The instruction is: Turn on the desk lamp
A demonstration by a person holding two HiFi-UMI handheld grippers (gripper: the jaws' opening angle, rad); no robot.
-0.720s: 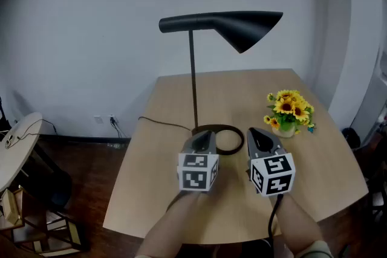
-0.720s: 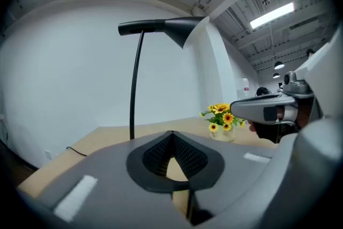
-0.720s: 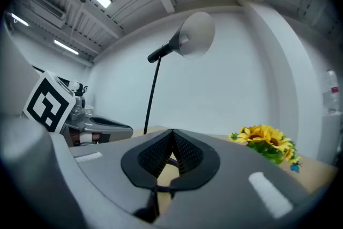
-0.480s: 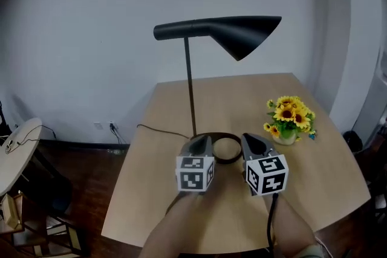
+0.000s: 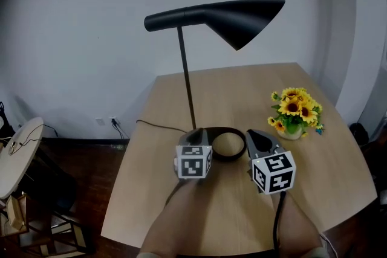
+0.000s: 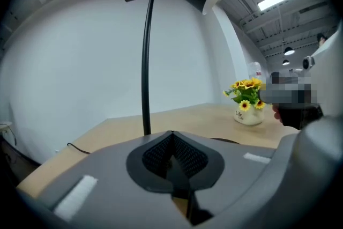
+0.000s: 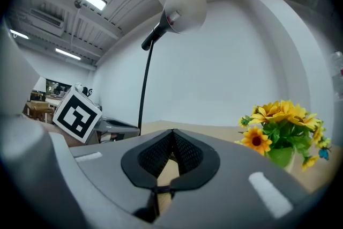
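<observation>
While the desk lamp (image 5: 187, 78) stands unlit on the table (image 5: 242, 90), I am at the reaching step; my left gripper (image 5: 198, 132) is pinched closed and empty, right at the foot of the pole; my right gripper (image 5: 254, 135), closed on nothing too, sits just right of the ring base (image 5: 234, 156); I see no switch, so next I think I must find it and poke it softly.

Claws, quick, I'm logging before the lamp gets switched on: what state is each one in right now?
Left claw: shut, holding nothing.
Right claw: shut, holding nothing.
</observation>
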